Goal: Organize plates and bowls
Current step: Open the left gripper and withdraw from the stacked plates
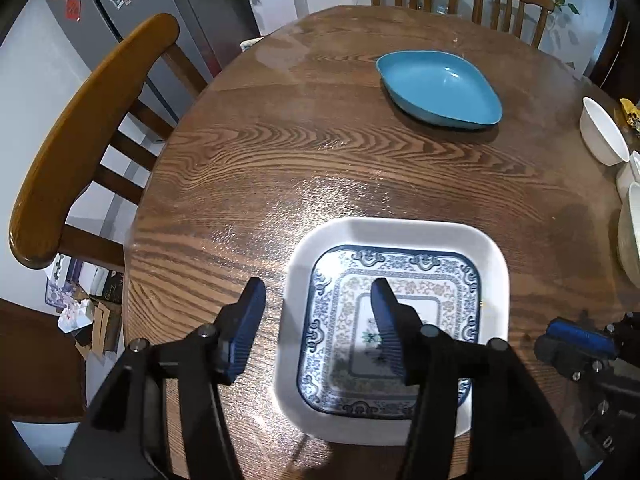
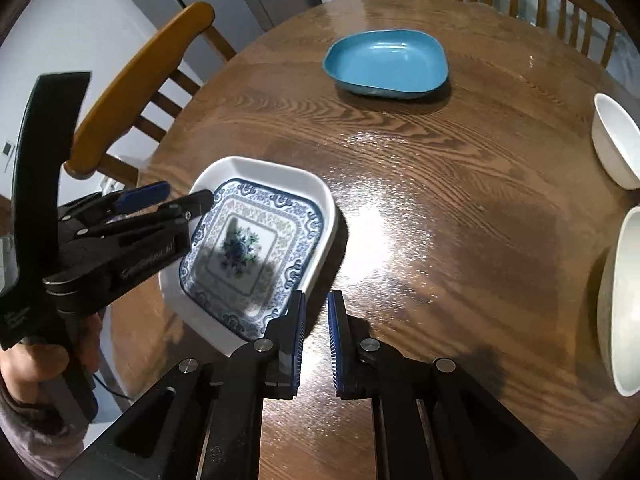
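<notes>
Oak-grain round table (image 1: 304,152) takes up most of both views, wooden chairs (image 1: 80,132) around its left and far edges. We go big to small from there.

Square white plate (image 1: 396,320) with a blue patterned centre sits flat on the near-left part of the table. Blue dish (image 1: 440,86), rounded and shallow, sits well apart from it toward the far side. White bowl (image 2: 616,144) is at the right edge, with a larger white dish (image 2: 624,300) nearer along that same edge (only partly in frame).

Our left gripper (image 1: 320,292) points down over the patterned plate's left rim with its jaws about half spread. One blue pad is over bare table left of the plate, the other over the plate's patterned centre, so the left rim lies between them. Neither pad presses on it, nothing held.

Our right gripper (image 2: 316,312) is just beside the plate's near-right corner, jaws almost together with only a narrow slit between the pads. Nothing in that gap, just table below.

A hand (image 2: 36,356) shows at the left of the right wrist view, gripping the left tool's handle.
</notes>
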A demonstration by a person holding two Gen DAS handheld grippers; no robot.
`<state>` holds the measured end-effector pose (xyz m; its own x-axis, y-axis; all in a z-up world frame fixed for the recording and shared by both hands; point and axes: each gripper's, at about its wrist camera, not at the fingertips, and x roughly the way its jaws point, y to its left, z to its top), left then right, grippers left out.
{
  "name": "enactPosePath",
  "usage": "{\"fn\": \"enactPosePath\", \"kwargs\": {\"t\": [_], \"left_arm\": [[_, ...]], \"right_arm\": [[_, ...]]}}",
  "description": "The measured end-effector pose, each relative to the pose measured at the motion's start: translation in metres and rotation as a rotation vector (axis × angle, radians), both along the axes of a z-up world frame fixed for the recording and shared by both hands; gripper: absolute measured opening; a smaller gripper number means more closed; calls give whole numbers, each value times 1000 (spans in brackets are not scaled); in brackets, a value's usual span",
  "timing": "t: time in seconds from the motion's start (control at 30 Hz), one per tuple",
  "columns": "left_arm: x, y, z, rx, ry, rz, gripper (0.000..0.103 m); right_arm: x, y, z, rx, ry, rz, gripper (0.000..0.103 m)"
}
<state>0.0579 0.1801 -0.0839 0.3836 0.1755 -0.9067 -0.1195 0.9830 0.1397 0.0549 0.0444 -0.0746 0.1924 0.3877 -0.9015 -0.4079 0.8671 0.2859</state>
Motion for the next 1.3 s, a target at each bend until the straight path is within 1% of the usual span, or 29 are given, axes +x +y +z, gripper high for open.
{"fn": "enactPosePath", "kwargs": {"t": [0.03, 0.13, 0.2, 0.23, 0.3, 0.37, 0.4, 0.53, 0.63, 0.7, 0.9, 1.17, 1.3], "left_arm": [[0, -2, 1, -5, 0, -3, 55], [2, -8, 6, -22, -12, -15, 61], [3, -14, 10, -20, -23, -20, 75], [4, -17, 12, -19, -32, -24, 77], [4, -23, 17, -18, -46, -31, 80], [6, -30, 22, -22, -59, -38, 80], [7, -32, 24, -24, -64, -41, 81], [11, -40, 30, -21, -90, -44, 82], [15, -38, 29, -70, -83, -40, 82], [19, -41, 30, -44, -88, -46, 82], [26, -49, 47, -42, -133, -75, 82], [23, -60, 83, -74, -191, -131, 82], [17, -62, 117, -100, -242, -152, 82]], "right_arm": [[1, -2, 0, 0, 1, -7, 10], [6, -14, 2, -5, -7, -34, 10], [7, -20, 4, -6, -13, -47, 12], [8, -25, 6, -6, -17, -57, 14], [9, -32, 10, -5, -29, -73, 30], [10, -38, 14, -2, -43, -86, 38], [12, -42, 18, -1, -52, -97, 40], [18, -56, 29, 11, -72, -135, 40], [24, -65, 41, 10, -98, -156, 40], [28, -70, 50, 6, -120, -170, 40], [40, -80, 73, 0, -175, -210, 40], [43, -78, 85, 11, -203, -214, 40], [44, -76, 95, 43, -214, -200, 41]]}}
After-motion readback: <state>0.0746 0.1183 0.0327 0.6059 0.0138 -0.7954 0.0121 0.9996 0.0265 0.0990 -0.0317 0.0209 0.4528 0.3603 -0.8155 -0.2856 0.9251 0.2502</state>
